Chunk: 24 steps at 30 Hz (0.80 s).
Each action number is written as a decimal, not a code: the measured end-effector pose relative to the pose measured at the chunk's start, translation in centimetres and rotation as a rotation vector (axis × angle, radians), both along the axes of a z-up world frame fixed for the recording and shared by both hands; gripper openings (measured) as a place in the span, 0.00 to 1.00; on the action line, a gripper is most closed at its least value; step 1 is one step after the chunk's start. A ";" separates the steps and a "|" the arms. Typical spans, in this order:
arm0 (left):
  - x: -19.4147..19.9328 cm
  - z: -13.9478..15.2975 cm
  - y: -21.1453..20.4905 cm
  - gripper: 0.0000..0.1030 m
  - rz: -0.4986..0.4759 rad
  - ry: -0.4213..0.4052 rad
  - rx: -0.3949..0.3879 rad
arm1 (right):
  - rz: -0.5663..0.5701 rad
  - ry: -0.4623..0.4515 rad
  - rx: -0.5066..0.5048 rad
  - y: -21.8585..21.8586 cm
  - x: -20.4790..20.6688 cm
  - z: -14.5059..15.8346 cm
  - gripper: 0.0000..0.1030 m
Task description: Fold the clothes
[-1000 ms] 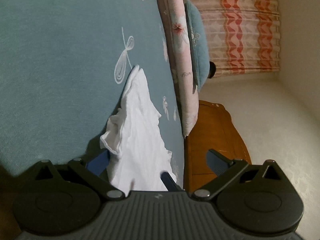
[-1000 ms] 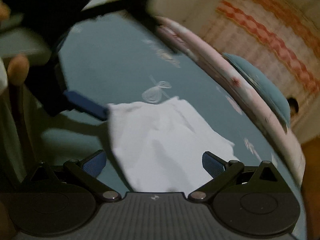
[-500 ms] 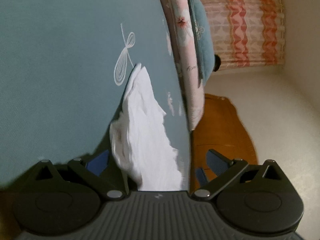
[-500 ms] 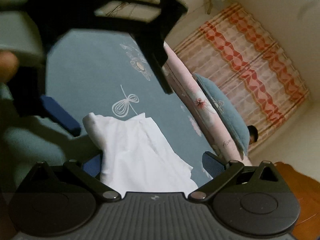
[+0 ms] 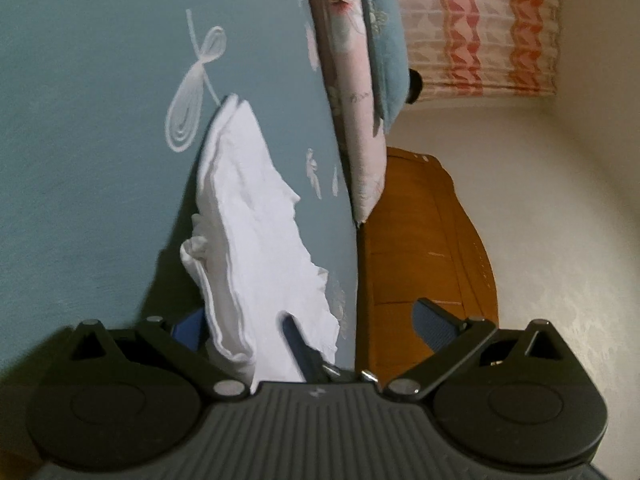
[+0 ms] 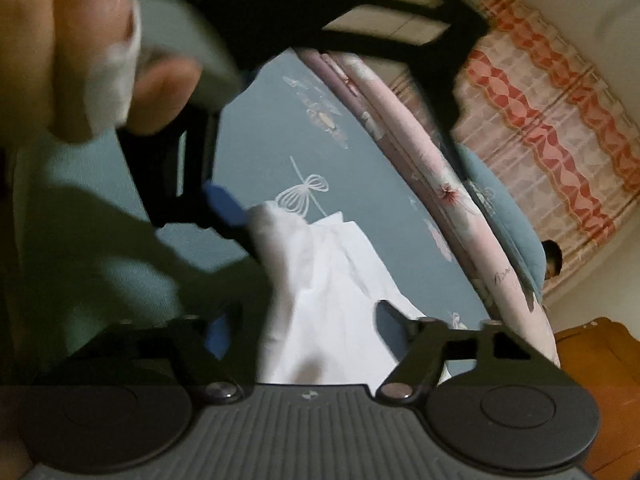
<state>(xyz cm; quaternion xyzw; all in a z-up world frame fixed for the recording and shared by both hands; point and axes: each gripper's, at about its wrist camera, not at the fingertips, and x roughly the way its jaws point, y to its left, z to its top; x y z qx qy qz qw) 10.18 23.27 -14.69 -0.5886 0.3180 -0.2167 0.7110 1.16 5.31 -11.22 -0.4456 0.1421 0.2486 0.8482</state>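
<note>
Two tools work one white garment [image 5: 256, 248] lying on the blue bedsheet [image 5: 88, 128]: the left tool [image 5: 312, 320] stands wide apart, unclamped, while the right tool [image 6: 304, 328], jaws just closing, straddles the cloth without pressing.

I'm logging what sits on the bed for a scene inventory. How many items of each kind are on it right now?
White garment: 1
Blue pillow: 1
Pink floral quilt roll: 1
Total: 3, all on the teal bedsheet.
</note>
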 end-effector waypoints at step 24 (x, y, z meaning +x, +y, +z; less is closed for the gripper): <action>8.0 -0.3 1.5 0.82 -0.087 0.186 0.141 | -0.097 0.113 0.268 -3.0 3.7 3.8 0.08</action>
